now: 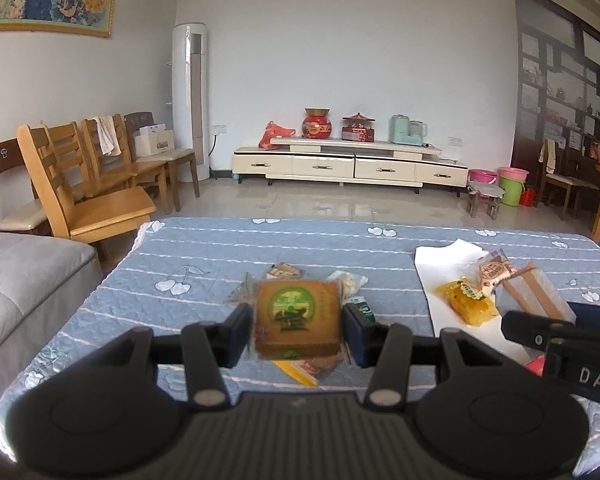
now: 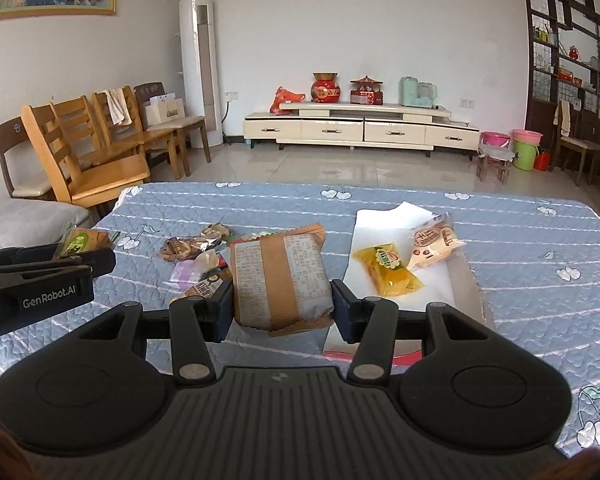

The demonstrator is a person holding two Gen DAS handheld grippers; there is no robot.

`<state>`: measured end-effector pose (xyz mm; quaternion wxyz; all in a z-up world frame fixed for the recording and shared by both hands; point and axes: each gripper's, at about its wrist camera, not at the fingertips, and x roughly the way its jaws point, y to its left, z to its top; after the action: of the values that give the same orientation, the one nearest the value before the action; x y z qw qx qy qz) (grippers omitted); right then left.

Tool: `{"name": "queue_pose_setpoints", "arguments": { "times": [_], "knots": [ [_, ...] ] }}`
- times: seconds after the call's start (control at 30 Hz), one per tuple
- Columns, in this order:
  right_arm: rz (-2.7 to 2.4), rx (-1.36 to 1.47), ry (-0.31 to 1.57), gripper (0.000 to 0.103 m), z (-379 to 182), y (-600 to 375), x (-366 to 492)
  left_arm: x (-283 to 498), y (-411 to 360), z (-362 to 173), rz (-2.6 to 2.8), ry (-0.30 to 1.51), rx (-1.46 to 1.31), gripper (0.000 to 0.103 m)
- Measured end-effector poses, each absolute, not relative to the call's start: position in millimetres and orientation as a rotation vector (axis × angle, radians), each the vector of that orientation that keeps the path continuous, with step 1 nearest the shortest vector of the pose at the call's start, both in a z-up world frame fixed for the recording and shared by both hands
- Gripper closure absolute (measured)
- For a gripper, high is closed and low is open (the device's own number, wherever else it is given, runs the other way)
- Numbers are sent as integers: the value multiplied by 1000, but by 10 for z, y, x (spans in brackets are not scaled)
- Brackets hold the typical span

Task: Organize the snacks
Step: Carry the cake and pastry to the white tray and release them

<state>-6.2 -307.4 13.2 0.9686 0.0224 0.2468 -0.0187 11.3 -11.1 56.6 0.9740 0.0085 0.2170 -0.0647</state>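
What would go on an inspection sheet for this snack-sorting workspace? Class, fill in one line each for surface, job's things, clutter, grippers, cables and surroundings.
Surface: table under a blue quilted cloth with a cherry print.
Job's things: white tray holding a yellow packet and a beige packet; loose snack pile left of it.
Clutter: nothing seen beyond the snacks.
Grippers: left gripper shut on a square cake packet; right gripper shut on a brown wrapped packet; both lifted off the cloth.
Cables: one dark cord beside the tall white air conditioner.
Surroundings: wooden chairs, TV cabinet, pink and green buckets.
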Motion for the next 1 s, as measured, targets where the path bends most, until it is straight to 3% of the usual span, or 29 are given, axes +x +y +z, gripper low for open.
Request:
{"name": "queue_pose_setpoints", "arguments": {
  "times": [1.0],
  "knots": [
    [-102,78,480,41,116,-3096,-40,176,-407,565,-200,445,57,54]
  ]
}}
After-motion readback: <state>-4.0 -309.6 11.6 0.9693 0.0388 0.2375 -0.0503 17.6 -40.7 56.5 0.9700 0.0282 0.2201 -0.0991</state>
